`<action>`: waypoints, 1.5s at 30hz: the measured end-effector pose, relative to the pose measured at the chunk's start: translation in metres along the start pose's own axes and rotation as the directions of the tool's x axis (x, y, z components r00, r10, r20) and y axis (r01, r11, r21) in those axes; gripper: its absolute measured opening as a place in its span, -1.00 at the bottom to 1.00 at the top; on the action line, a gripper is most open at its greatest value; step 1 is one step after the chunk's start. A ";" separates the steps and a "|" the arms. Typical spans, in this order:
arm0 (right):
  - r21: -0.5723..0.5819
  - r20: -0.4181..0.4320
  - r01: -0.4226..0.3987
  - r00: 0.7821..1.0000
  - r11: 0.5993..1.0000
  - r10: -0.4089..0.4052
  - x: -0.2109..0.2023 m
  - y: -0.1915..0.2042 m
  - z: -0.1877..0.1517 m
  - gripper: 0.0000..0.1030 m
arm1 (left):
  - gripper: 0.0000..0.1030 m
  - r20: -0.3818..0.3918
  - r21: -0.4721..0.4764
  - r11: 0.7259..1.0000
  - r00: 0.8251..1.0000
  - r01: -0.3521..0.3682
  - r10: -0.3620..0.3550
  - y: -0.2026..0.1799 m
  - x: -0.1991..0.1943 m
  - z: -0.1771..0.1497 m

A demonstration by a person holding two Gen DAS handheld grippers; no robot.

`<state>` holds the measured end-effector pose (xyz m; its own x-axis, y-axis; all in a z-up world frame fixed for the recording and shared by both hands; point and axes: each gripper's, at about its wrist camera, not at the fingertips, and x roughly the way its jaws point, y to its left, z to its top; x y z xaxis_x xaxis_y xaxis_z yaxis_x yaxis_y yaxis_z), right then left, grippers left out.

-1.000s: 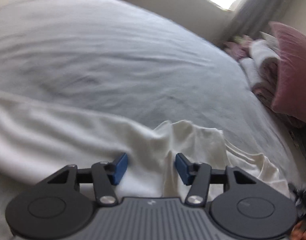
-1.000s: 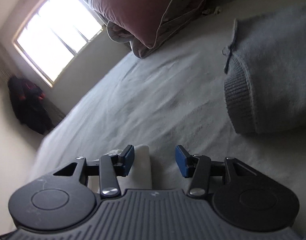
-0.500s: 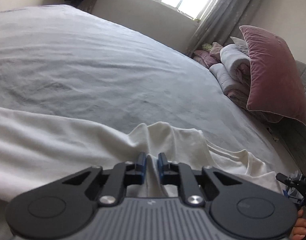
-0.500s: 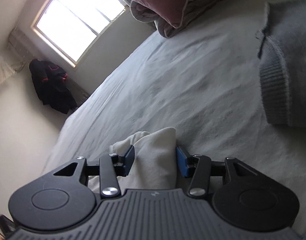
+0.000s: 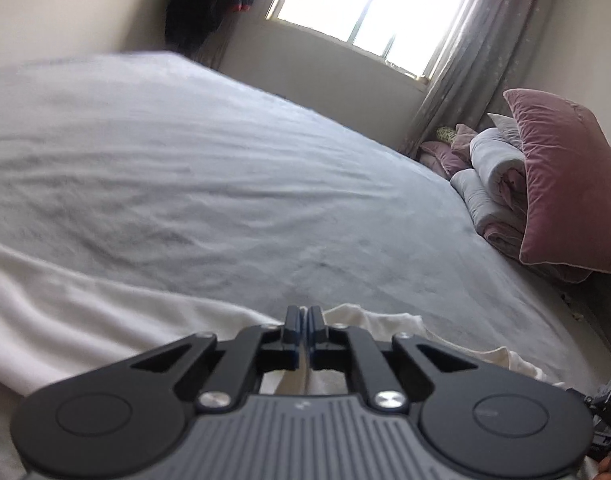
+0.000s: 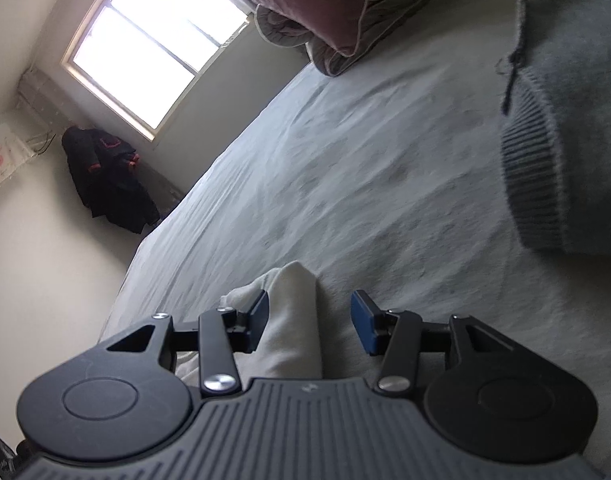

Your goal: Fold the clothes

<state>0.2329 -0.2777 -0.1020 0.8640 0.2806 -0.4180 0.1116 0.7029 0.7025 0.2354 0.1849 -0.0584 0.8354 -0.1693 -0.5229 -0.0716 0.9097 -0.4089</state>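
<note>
open bedspread [image 5: 225, 184] ahead, pillows [image 5: 561, 184] (right side)

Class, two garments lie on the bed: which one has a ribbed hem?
The grey sweater, right of the right gripper; the white garment between its open fingers is smooth.

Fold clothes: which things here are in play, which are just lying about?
In play: white cotton garment; left hand-held gripper, shut on it; right hand-held gripper, open around a fold.
Lying about: grey knitted sweater; pink velvet pillow; rolled quilts; dark hanging coat.
</note>
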 end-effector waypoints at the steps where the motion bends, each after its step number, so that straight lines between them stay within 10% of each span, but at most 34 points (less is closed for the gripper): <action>1: -0.015 0.002 0.003 1.000 1.000 -0.002 0.002 0.002 -0.002 -0.01 | -0.93 0.001 -0.001 1.000 1.000 -0.009 0.009 0.001 0.001 0.000; 4: -0.086 0.013 0.027 1.000 0.996 -0.026 0.008 0.013 -0.006 -0.04 | -0.93 0.004 -0.004 0.999 0.999 -0.034 0.034 0.005 0.002 0.000; 6: -0.125 0.011 0.042 0.999 0.991 -0.041 0.013 0.019 -0.009 -0.87 | -0.93 0.012 -0.005 1.000 0.999 -0.029 0.029 0.007 0.003 -0.001; 7: -0.131 0.024 0.061 0.998 0.989 -0.058 0.012 0.022 -0.010 -0.88 | -0.93 0.022 -0.009 1.000 1.000 -0.014 0.014 0.009 0.003 -0.001; 11: -0.182 0.122 0.161 0.983 0.970 -0.141 -0.002 0.037 -0.007 -0.90 | -0.93 0.064 -0.052 0.992 0.991 0.119 -0.116 0.014 0.002 -0.003; 18: -0.199 0.111 0.258 0.964 0.945 -0.240 0.014 0.026 -0.011 -0.90 | -0.91 0.012 -0.040 0.997 0.998 0.068 -0.068 0.012 0.027 -0.014; 25: -0.200 0.118 0.231 0.970 0.952 -0.210 0.007 0.028 -0.006 -0.65 | -0.45 0.044 -0.050 0.999 0.999 0.017 -0.014 0.008 0.010 -0.002; 29: -0.279 0.181 0.207 0.970 0.938 -0.160 -0.006 0.050 -0.008 -0.42 | -0.33 0.060 -0.029 0.993 0.992 0.115 -0.114 -0.002 0.000 0.002; 34: -0.392 0.125 0.211 0.977 0.895 -0.175 0.010 0.061 -0.021 -0.28 | -0.33 0.023 0.020 0.976 0.976 0.216 -0.217 -0.013 0.006 -0.006; 45: -0.505 0.056 0.244 0.967 0.828 -0.250 0.034 0.060 -0.034 -0.37 | -0.51 -0.073 0.079 0.985 0.986 0.153 -0.147 -0.006 0.023 -0.020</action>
<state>0.2521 -0.2039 -0.0935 0.8350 0.0588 -0.5471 0.0548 0.9804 0.1890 0.2438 0.1675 -0.0827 0.7948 -0.3288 -0.5102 0.1005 0.9003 -0.4236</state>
